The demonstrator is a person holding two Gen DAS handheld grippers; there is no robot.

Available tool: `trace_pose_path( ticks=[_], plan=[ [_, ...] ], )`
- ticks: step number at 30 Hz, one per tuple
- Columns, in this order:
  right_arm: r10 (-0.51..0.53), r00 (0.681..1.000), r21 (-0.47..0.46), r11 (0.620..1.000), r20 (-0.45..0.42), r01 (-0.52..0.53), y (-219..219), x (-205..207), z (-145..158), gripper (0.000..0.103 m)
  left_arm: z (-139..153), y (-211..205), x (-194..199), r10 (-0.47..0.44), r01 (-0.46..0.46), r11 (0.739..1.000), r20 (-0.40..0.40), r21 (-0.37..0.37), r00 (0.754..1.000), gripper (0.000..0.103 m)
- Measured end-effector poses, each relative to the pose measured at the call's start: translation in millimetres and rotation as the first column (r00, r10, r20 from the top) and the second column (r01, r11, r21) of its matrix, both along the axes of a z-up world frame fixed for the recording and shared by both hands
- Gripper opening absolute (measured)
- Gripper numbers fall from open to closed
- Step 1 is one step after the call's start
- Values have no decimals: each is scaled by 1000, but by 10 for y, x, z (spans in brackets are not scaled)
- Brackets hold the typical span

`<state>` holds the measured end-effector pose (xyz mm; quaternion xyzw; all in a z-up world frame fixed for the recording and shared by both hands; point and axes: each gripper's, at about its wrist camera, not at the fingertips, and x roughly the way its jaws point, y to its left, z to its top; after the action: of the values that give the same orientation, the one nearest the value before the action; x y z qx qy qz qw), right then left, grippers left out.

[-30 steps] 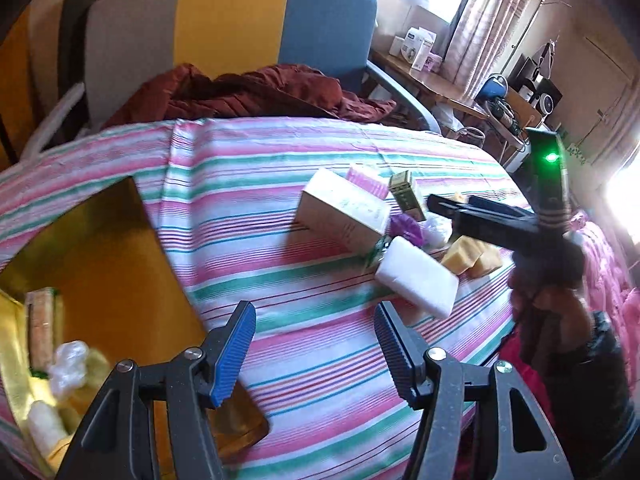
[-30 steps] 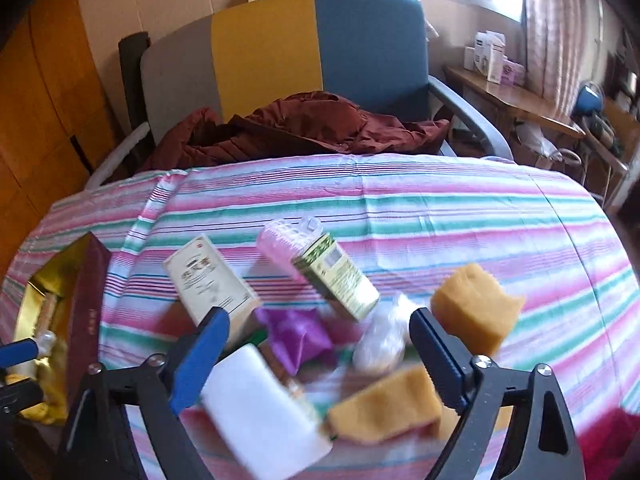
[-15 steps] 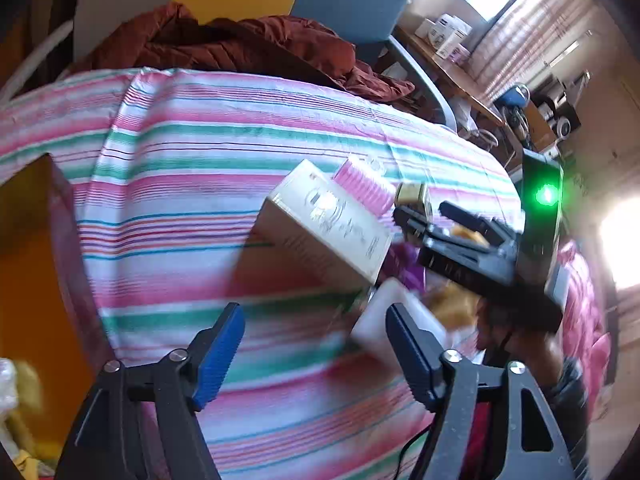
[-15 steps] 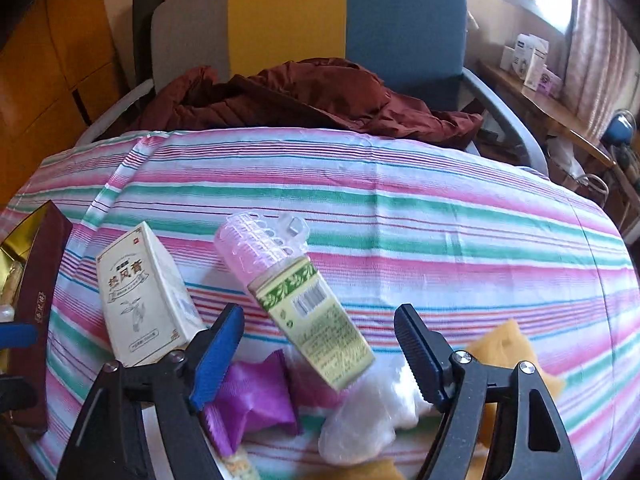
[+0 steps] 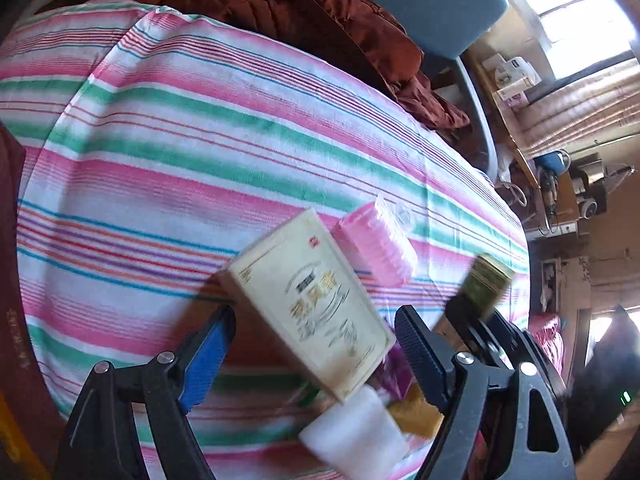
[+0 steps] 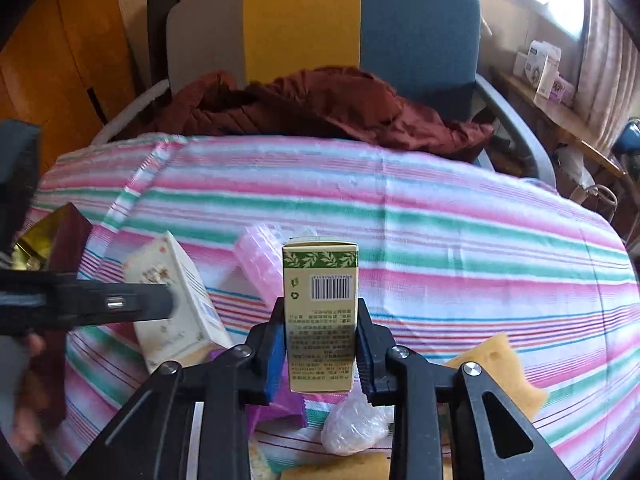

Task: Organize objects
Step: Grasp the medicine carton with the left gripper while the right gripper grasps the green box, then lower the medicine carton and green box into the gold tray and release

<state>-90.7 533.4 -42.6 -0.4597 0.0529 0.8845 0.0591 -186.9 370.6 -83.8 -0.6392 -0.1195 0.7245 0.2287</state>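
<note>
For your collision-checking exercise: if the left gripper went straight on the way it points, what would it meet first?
Most likely the cream box. It lies between the open fingers of the left gripper, directly ahead, with the pink case just beyond it. Depth is hard to judge in this fisheye view.

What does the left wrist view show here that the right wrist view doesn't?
Only the left wrist view shows the left gripper with jaws open around the cream box, and a white block below it. Only the right wrist view shows the right gripper shut on the green box, the barcode facing the camera, a clear plastic bag and the gold tray at left. Both show the cream box, pink case, yellow sponge and striped tablecloth.
</note>
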Motion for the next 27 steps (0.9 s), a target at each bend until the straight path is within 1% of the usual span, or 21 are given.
trace_pose_path(
  ticks=[3,7,9,11,13,15,18,19,20,27],
  plan=[
    [-21,1000,-11,1000,-23,21,40,15,88,30,-28,139,-54,-12,11,999,-14,-38,1000,83],
    [-48,998,-27,999,-42,47,115,51,145,30,-157,240,-93,-39,35,991,-28,-129,999,82],
    [-55,997,-37,998,-46,53,138,65,153,30,-223,246,-99,-73,69,988,-24,-141,997,81],
    [-52,998,-40,998,-45,50,130,70,149,30,-197,246,-53,-114,104,981,-55,-161,992,76],
    [-46,998,-46,998,-45,44,117,68,144,30,-196,221,34,-160,141,971,-88,-191,983,67],
    [-36,998,-52,998,-46,34,88,65,138,30,-181,157,99,-205,180,966,-121,-186,971,62],
    [-14,999,-66,998,-53,10,12,54,137,30,-124,33,241,-260,223,954,-181,-201,948,56],
    [-7,998,-72,997,-55,3,-13,53,136,30,-103,-8,289,-275,234,950,-198,-207,941,52],
    [4,998,-81,997,-58,-9,-48,50,136,30,-65,-63,295,-286,242,947,-209,-212,935,52],
    [75,992,-130,988,-102,-88,-305,80,225,30,88,-461,522,-284,240,953,-264,-186,922,52]
  ],
)
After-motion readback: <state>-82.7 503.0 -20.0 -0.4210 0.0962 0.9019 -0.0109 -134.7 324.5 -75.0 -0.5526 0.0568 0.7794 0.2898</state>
